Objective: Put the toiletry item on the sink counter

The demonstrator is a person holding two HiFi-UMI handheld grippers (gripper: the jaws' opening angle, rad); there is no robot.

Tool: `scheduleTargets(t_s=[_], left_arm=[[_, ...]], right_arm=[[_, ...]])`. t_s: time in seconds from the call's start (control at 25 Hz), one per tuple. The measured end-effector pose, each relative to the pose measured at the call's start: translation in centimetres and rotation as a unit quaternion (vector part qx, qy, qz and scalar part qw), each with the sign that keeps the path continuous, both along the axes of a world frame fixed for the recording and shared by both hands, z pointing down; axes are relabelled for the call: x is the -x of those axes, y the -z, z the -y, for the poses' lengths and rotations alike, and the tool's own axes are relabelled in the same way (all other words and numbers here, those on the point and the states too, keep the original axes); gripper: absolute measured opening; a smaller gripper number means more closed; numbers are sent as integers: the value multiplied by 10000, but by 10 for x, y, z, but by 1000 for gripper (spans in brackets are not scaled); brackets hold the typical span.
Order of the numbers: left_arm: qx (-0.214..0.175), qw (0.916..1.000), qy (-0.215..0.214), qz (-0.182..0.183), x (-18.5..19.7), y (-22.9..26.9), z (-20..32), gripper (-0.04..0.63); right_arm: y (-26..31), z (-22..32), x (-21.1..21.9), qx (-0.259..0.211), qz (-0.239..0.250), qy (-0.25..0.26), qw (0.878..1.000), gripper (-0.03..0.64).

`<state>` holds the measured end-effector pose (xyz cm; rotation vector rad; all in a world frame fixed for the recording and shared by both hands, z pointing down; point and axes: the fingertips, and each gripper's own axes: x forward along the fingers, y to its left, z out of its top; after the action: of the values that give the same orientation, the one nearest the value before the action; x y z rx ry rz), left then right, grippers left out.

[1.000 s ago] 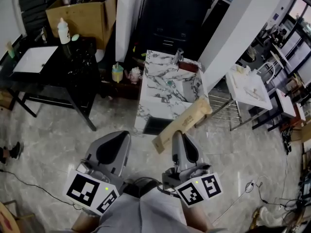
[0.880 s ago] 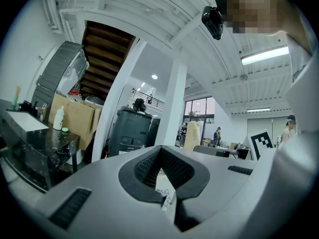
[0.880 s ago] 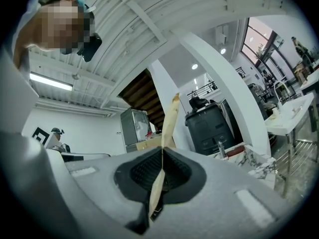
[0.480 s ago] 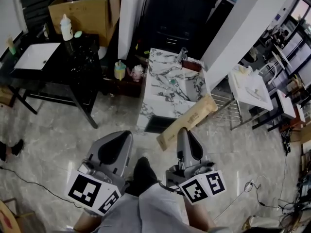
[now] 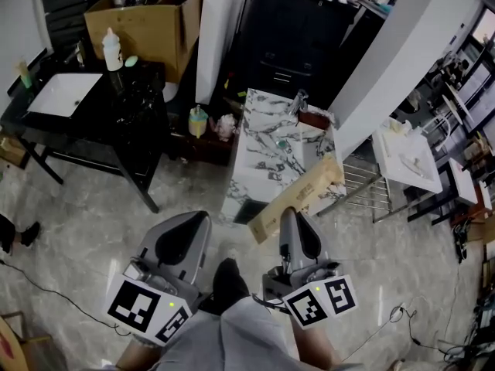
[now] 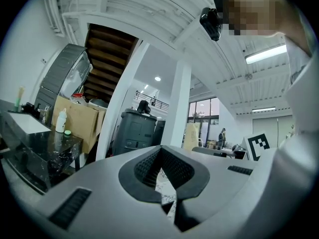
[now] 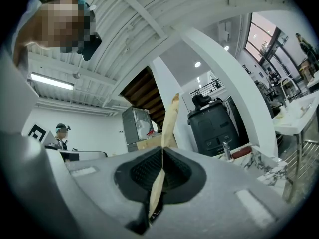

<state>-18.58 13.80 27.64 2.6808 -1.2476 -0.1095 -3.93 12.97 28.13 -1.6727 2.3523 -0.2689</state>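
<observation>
A long flat tan packet (image 5: 300, 197) sticks forward out of my right gripper (image 5: 287, 218), which is shut on its near end. In the right gripper view the packet (image 7: 168, 123) runs edge-on between the pads of the right gripper (image 7: 160, 164) and rises above them. Ahead on the floor stands the marble sink counter (image 5: 259, 168) with a faucet (image 5: 296, 101) at its far end; the packet's far tip overlaps its right edge in the head view. My left gripper (image 5: 186, 221) is shut with nothing in it, and the left gripper (image 6: 167, 195) shows a sliver of marble past its pads.
A black table (image 5: 131, 103) with a white basin (image 5: 58, 93) and a white bottle (image 5: 113, 50) stands at the left. A cardboard box (image 5: 151, 18) is behind it. A white sink (image 5: 406, 161) and a metal rack (image 5: 360, 185) stand at the right. A white pillar (image 5: 220, 22) rises behind the counter.
The person has stepped forward: a dark shoe has come into view between the grippers, and the scene has slid slightly. Both grippers hold the same pose, the packet still clamped.
</observation>
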Motion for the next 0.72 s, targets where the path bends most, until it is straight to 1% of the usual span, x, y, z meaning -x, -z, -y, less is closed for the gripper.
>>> scheduleTargets(t_s=[0.32,0.72], left_arm=[[52,10000,-4,51,-34,-4,64,5],[84,9999,108,98,-74,0,170,5]], right_arm=[[-8,68,-30,76,120,62,9999,0],[-23,179,-69,296,152,218,9992,-2]])
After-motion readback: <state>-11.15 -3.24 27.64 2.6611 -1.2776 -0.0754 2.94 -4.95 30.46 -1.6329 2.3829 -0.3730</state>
